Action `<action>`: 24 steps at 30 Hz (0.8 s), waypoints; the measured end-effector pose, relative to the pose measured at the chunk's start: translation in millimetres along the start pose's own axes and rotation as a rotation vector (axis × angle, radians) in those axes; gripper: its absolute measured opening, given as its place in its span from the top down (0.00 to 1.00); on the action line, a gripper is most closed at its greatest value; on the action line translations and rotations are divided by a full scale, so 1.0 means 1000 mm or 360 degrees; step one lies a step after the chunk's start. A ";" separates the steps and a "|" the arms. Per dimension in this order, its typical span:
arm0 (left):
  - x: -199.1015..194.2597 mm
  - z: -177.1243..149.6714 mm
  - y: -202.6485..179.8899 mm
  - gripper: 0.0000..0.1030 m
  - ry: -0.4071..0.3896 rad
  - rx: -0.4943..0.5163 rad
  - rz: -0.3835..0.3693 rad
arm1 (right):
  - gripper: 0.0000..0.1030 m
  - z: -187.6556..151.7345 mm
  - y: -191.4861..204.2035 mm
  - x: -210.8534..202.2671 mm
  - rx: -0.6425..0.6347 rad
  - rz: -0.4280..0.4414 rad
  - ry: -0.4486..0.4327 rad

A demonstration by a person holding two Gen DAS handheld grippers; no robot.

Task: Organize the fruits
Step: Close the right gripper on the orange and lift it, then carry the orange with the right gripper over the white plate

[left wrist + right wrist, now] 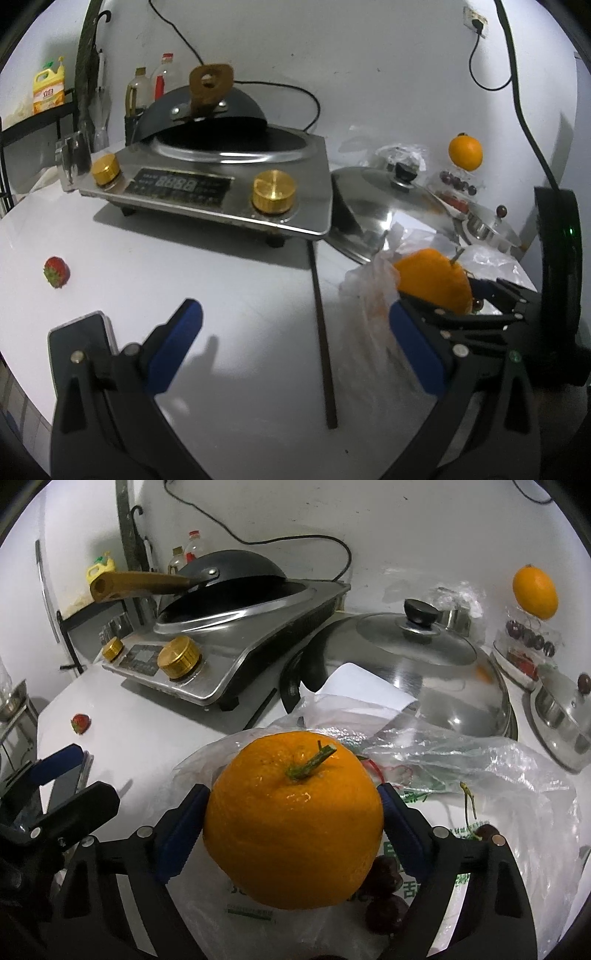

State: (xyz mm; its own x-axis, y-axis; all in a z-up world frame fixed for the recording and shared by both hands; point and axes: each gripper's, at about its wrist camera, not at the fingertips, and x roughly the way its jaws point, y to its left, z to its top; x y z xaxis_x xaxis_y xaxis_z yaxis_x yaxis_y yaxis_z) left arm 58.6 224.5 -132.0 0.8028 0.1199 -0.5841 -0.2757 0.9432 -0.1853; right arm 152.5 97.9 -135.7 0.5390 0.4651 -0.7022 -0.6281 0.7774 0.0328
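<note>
A large orange (293, 819) with a green stem sits between the blue pads of my right gripper (291, 792), which touch it on both sides; it is held just over a clear plastic bag (480, 768). The left wrist view shows the same orange (432, 280) at the right. Dark cherries (386, 904) lie on the bag beneath it. My left gripper (295, 310) stands open over bare white table, nothing between its fingers. A strawberry (56, 272) lies alone at the far left. A second orange (535, 592) rests on a clear container of cherries (532, 637) at the back right.
An induction cooker (221, 184) with a black wok stands at the back centre. A big steel lid (424, 672) lies right of it, a smaller lidded pot (565, 709) further right. A dark stick (323, 332) lies on the table, a phone (81, 332) near the left finger.
</note>
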 end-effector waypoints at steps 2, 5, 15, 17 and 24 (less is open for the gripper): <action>-0.003 0.001 -0.001 0.01 -0.0006 0.0003 0.0001 | 0.12 -0.001 0.000 -0.002 0.0010 0.0004 -0.0004; -0.007 0.002 -0.004 0.01 -0.0022 0.0013 -0.0001 | 0.12 -0.001 -0.001 -0.010 0.0026 0.0004 -0.0033; -0.030 0.005 -0.021 0.01 -0.0073 0.0044 -0.0020 | 0.12 0.003 -0.006 -0.048 0.0036 -0.0009 -0.0148; -0.033 0.006 -0.024 0.01 -0.0079 0.0048 -0.0021 | 0.12 0.002 -0.008 -0.057 0.0042 -0.0017 -0.0170; -0.049 0.005 -0.040 0.01 -0.0107 0.0071 -0.0037 | 0.12 -0.001 -0.016 -0.082 0.0053 -0.0047 -0.0221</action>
State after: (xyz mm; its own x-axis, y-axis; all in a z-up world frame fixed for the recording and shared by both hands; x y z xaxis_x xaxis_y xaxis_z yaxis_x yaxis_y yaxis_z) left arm 33.1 182.3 -92.6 0.8427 0.1166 -0.5255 -0.2337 0.9587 -0.1621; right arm 117.8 47.0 -79.0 0.6309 0.4939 -0.5983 -0.5930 0.8043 0.0387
